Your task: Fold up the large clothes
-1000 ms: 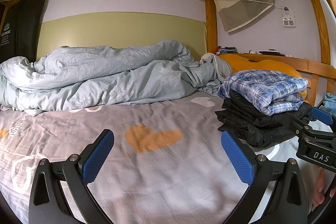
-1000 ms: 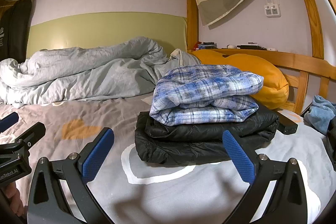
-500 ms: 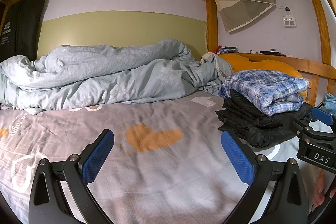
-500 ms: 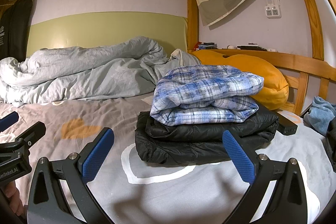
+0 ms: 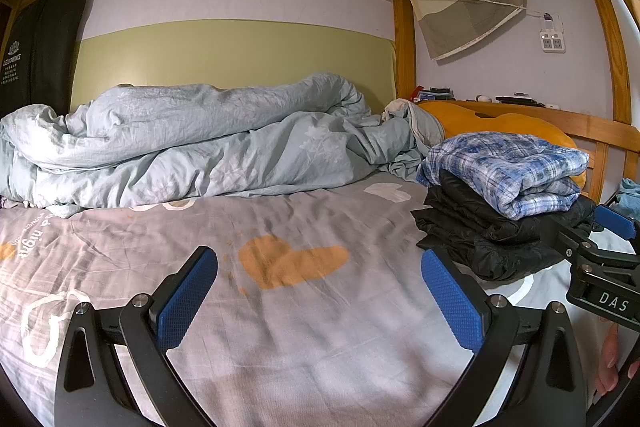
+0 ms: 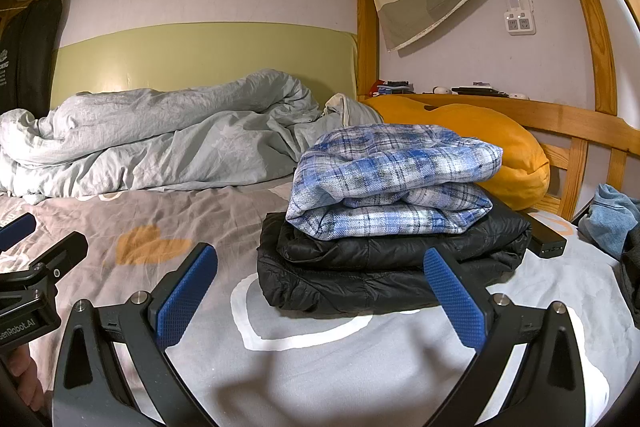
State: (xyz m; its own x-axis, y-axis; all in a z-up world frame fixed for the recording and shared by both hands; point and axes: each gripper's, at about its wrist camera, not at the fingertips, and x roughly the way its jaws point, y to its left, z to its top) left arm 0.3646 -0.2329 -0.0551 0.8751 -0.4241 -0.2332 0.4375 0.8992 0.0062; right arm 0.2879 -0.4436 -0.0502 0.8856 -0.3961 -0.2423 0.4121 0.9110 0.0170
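Grey heart-print bedsheet [image 5: 280, 327], wood bunk frame [image 6: 576, 123], crumpled duvet [image 5: 200, 143] at back, both grippers' jaws wide, empty.

both wrist views low over bed sheet [image 5: 280, 327], side by side, sharing folded stack [image 6: 392, 211]

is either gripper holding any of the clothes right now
No. The left gripper and right gripper are both open, with nothing between their fingers.
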